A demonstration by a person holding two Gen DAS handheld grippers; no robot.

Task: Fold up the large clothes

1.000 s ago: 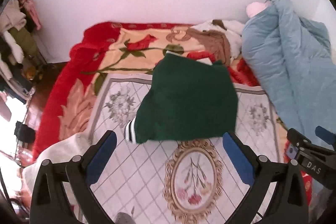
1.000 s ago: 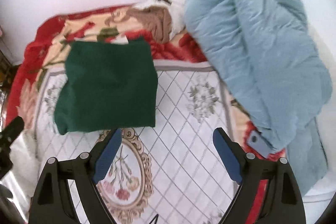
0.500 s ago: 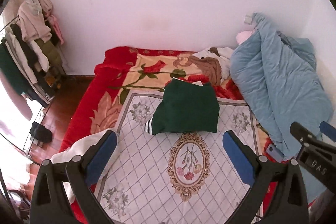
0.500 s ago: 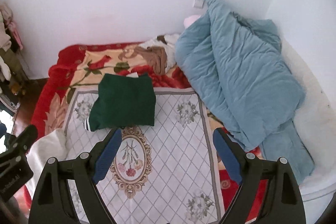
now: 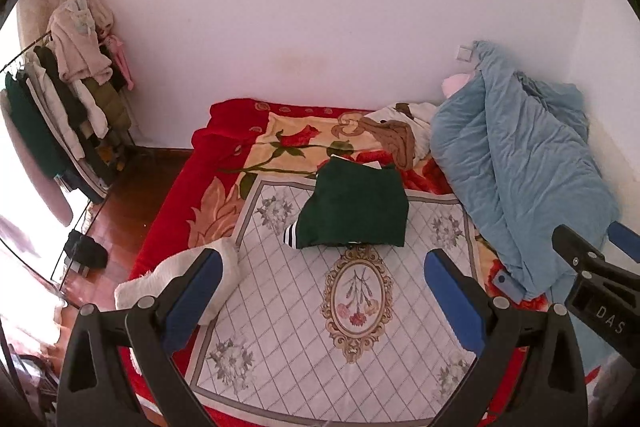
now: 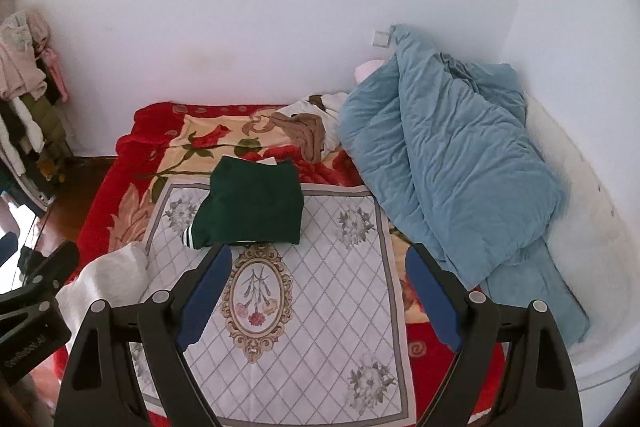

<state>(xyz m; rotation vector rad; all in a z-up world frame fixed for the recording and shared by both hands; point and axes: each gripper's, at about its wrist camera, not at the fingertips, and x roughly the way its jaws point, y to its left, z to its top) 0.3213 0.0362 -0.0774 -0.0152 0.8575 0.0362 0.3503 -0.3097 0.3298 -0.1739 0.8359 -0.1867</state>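
Note:
A dark green garment (image 5: 356, 209) lies folded into a neat rectangle on the white patterned cloth (image 5: 320, 339) spread over the bed, a striped cuff poking out at its left corner. The same green garment (image 6: 252, 209) appears in the right wrist view. My left gripper (image 5: 324, 279) hangs open well above the cloth, nearer me than the garment, with nothing between its blue pads. High over the cloth, my right gripper (image 6: 318, 271) is open and empty too. Each gripper's black body shows at the edge of the other's view.
A crumpled blue duvet (image 5: 516, 179) fills the bed's right side. A white garment (image 5: 184, 275) lies at the bed's left edge, a brown and white one (image 5: 396, 135) at the head. A red floral blanket (image 5: 224, 163) covers the bed. A clothes rack (image 5: 60, 107) stands left.
Both grippers have risen and pulled back from the folded green garment, which now looks much smaller. More of the bed, wall and clothes rack has come into view. Jaws stay open.

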